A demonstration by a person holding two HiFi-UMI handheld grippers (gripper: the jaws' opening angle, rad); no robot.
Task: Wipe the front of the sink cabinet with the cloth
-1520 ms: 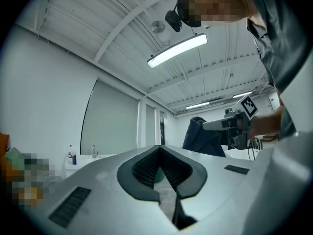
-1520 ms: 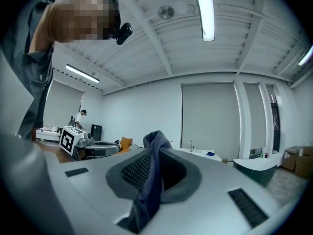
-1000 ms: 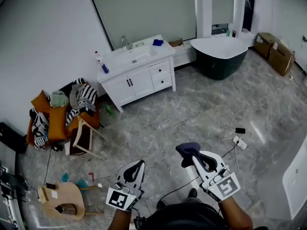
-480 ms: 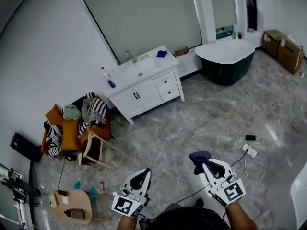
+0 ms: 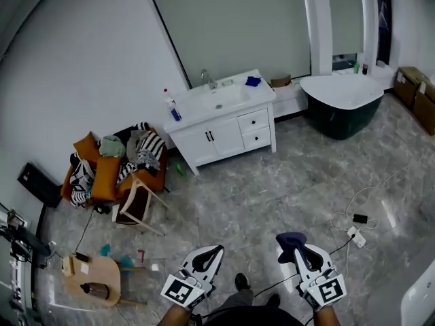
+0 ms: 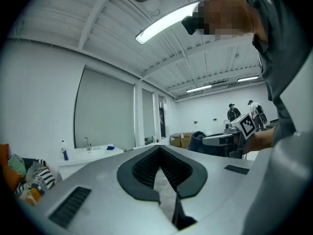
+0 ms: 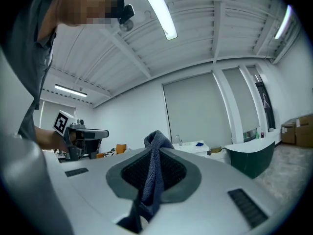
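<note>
The white sink cabinet (image 5: 228, 131) stands against the far wall, several steps from me, with a faucet and a small blue thing on its top. It shows small in the left gripper view (image 6: 90, 156) and the right gripper view (image 7: 193, 147). My right gripper (image 5: 293, 244) is shut on a dark blue cloth (image 5: 290, 239), which hangs bunched between its jaws (image 7: 152, 180). My left gripper (image 5: 209, 255) is shut with nothing in it (image 6: 159, 151). Both are held low, near my body and far from the cabinet.
A dark bathtub (image 5: 343, 107) stands right of the cabinet. A heap of clothes on orange cushions (image 5: 112, 161) and a tipped chair (image 5: 136, 206) lie to its left. Cables and a power strip (image 5: 357, 233) trail over the grey marble floor at right. A wooden stool (image 5: 92, 280) is at lower left.
The view has swung, so the cabinet now sits further right and lower in the picture. Both grippers appear lower in the frame; the right one still holds the cloth.
</note>
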